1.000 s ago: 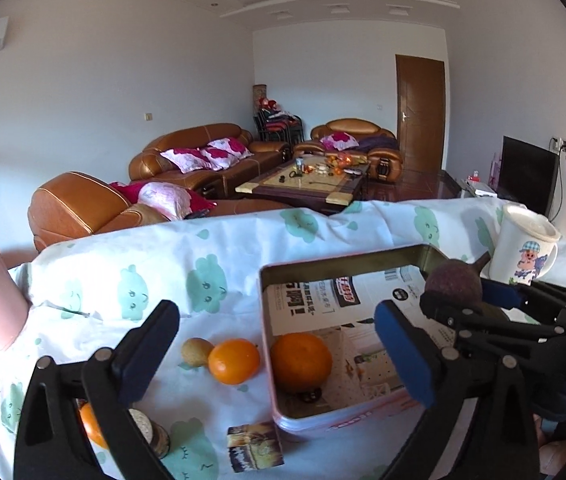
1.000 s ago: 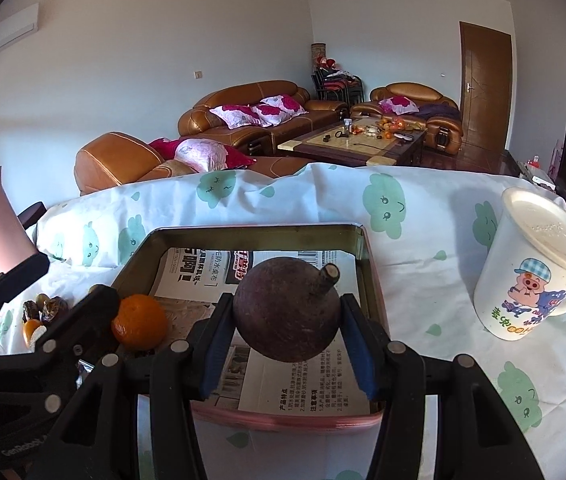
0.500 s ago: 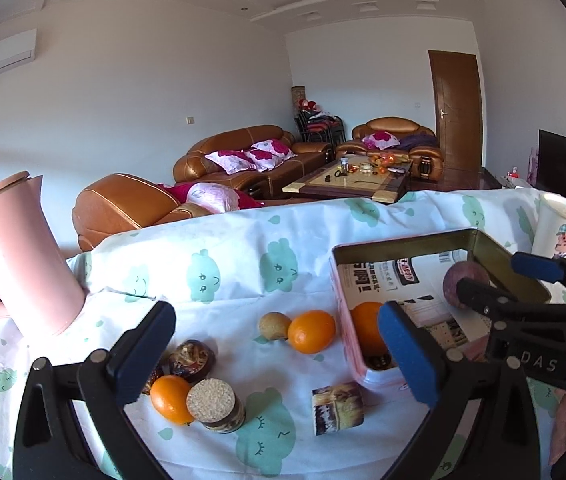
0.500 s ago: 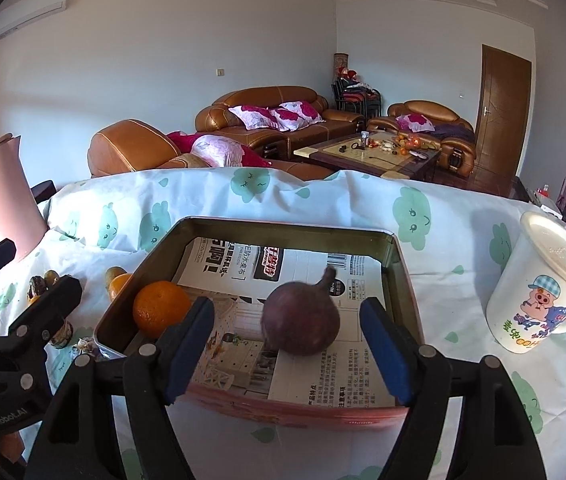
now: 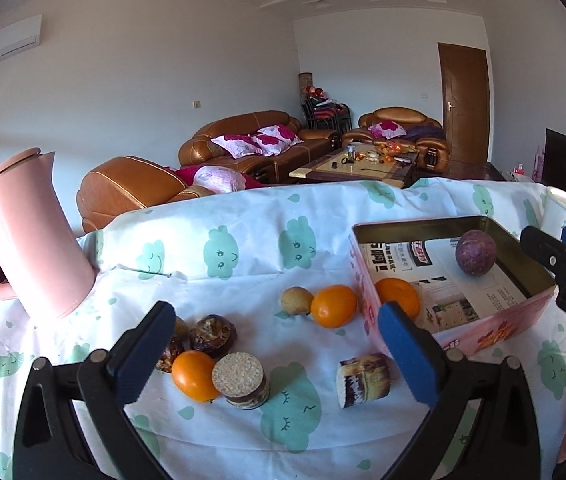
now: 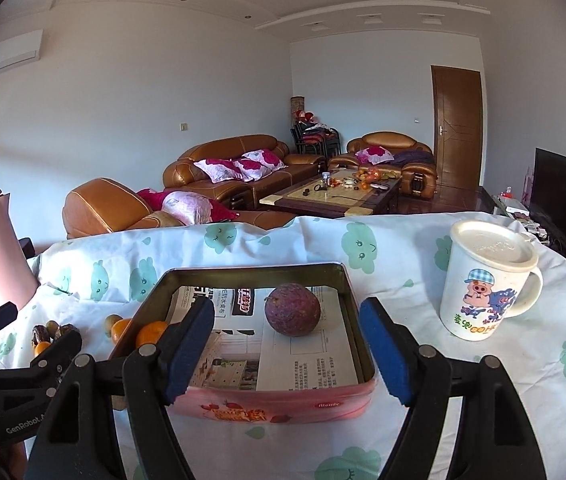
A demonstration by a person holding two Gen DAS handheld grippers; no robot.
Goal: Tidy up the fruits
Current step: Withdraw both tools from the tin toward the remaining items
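We see the right tool (image 6: 287, 346) with its jaws wide apart and empty, having just opened. The purple passion fruit (image 6: 292, 309) lies free inside the tin (image 6: 271, 402) on its newspaper lining, beside an orange (image 6: 151, 333). Our left tool (image 5: 275, 354) is also open, holding nothing, above the counter (image 5: 243, 248) where two oranges (image 5: 333, 306) and a small brown fruit (image 5: 295, 301) lie.

Clear cloth strip on desk (image 5: 243, 256) betw pink jug (image 5: 31, 236) & tin (image 6: 359, 344), behind the loose fruit. My L jaws face clutter: rice cake (image 5: 241, 380), roll (image 5: 363, 380). R of tin open up to mug (image 6: 487, 280).
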